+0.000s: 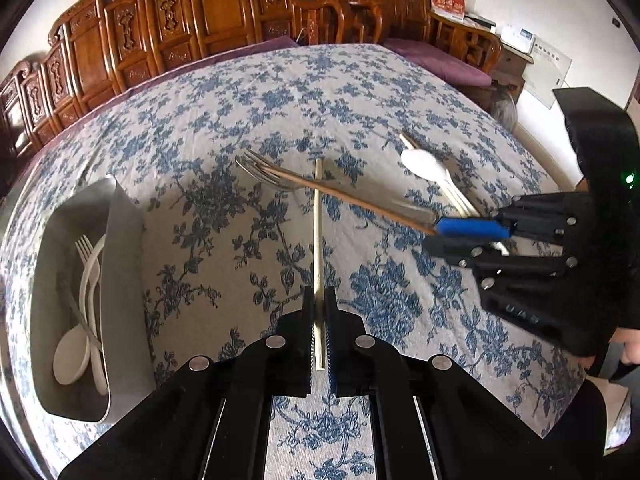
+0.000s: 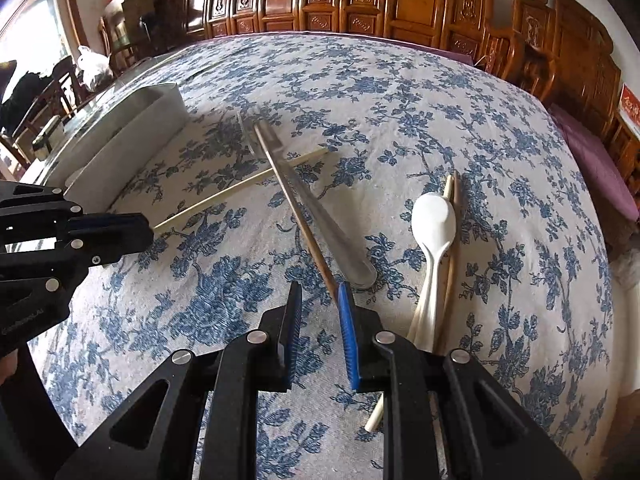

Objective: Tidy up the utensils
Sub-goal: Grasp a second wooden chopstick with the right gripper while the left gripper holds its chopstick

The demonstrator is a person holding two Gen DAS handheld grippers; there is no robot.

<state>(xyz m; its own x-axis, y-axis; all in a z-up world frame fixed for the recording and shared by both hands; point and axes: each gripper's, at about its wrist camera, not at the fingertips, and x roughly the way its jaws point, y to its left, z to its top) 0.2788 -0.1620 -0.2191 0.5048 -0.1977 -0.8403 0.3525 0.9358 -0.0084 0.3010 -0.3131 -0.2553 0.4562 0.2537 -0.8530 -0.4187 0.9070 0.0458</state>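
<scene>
My left gripper [image 1: 319,300] is shut on a pale chopstick [image 1: 318,240] that points away over the cloth; it also shows in the right wrist view [image 2: 224,196]. My right gripper [image 2: 320,304] is open, with a brown chopstick [image 2: 308,236] lying between its fingers, close to the blue right pad [image 2: 348,332]. In the left wrist view that brown chopstick [image 1: 352,198] runs from the right gripper [image 1: 436,236] across a metal fork [image 1: 264,174]. The fork [image 2: 320,216] lies beside it. A white spoon [image 2: 434,220] rests on more chopsticks [image 2: 452,240].
A metal tray [image 1: 120,216] at the left holds a white plastic fork [image 1: 90,264], a white spoon [image 1: 72,354] and other utensils. The tray's wall [image 2: 132,132] shows in the right wrist view. Carved wooden chairs [image 1: 224,12] ring the floral tablecloth [image 1: 240,112].
</scene>
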